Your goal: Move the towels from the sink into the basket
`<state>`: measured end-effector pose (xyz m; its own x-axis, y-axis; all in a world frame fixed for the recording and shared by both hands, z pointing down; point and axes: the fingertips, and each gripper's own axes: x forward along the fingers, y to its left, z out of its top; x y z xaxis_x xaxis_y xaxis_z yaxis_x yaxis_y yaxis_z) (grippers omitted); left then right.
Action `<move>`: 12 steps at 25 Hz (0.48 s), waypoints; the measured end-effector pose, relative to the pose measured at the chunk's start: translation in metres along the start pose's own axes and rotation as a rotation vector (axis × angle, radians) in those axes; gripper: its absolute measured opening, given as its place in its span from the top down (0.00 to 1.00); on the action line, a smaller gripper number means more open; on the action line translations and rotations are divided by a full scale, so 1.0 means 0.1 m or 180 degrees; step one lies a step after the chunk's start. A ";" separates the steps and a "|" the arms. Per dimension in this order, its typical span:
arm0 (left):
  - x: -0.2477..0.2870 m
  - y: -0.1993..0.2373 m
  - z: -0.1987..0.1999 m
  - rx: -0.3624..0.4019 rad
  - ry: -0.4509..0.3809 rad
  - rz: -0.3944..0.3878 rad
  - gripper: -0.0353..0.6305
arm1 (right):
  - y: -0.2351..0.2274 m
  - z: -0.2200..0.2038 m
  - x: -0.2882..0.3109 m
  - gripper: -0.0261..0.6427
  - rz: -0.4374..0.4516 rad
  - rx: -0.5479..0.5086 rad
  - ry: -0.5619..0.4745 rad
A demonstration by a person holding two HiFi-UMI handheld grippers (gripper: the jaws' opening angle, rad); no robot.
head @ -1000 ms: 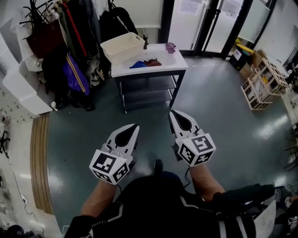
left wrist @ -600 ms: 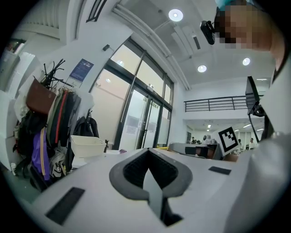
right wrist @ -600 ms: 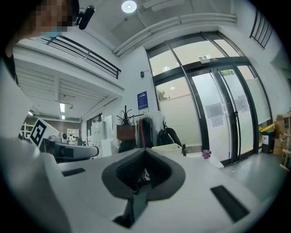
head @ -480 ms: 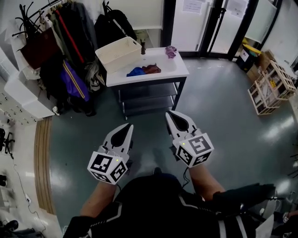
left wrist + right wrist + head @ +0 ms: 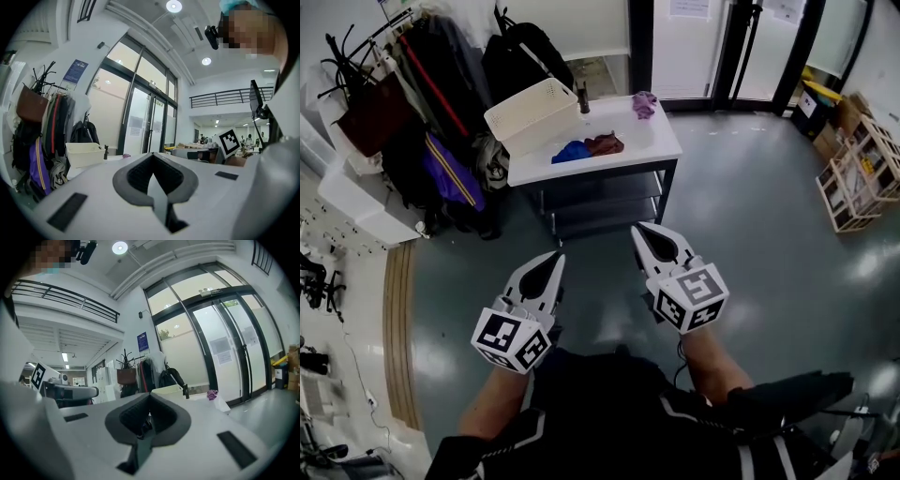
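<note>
A white table [image 5: 661, 142] with a sunken sink stands ahead across the floor. In the sink lie a blue towel [image 5: 572, 149] and a dark red towel [image 5: 606, 143]; a purple towel [image 5: 644, 102] sits at the table's far right corner. The white basket [image 5: 532, 112] rests tilted on the table's left end. My left gripper [image 5: 555, 256] and right gripper [image 5: 639, 229] are held side by side, level, pointing at the table and well short of it. Both are shut and hold nothing. The basket [image 5: 168, 391] and purple towel [image 5: 212, 393] show past the right jaws.
A coat rack [image 5: 412, 103] loaded with coats and bags stands left of the table. Glass doors [image 5: 712, 47] lie behind it. Wooden crates [image 5: 861, 169] stand at the right. The table has lower shelves [image 5: 600, 204]. Grey floor lies between me and the table.
Both grippers have moved forward toward the table, which now sits nearer and lower in the head view. Their jaws stay shut and empty.
</note>
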<state>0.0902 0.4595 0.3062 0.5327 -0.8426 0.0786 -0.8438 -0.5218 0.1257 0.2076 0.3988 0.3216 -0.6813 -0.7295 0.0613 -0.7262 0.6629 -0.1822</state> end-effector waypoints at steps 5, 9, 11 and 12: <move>0.17 0.15 0.01 -0.0078 -0.0063 0.0201 0.94 | -0.25 -0.03 0.07 0.96 -0.0035 0.0080 0.0007; 0.31 0.35 -0.04 -0.0243 -0.0110 0.0353 0.94 | -0.45 -0.11 0.16 0.96 -0.0136 0.0141 0.0065; 0.41 0.41 -0.04 -0.0222 -0.0097 0.0284 0.94 | -0.51 -0.09 0.24 0.96 -0.0162 0.0118 0.0068; 0.46 0.45 -0.03 -0.0202 -0.0101 0.0250 0.94 | -0.55 -0.05 0.29 0.96 -0.0176 0.0093 0.0046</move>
<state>0.0773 0.3975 0.3185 0.4618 -0.8850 0.0593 -0.8766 -0.4452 0.1828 0.2274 0.3425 0.3384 -0.6417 -0.7621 0.0862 -0.7599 0.6164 -0.2066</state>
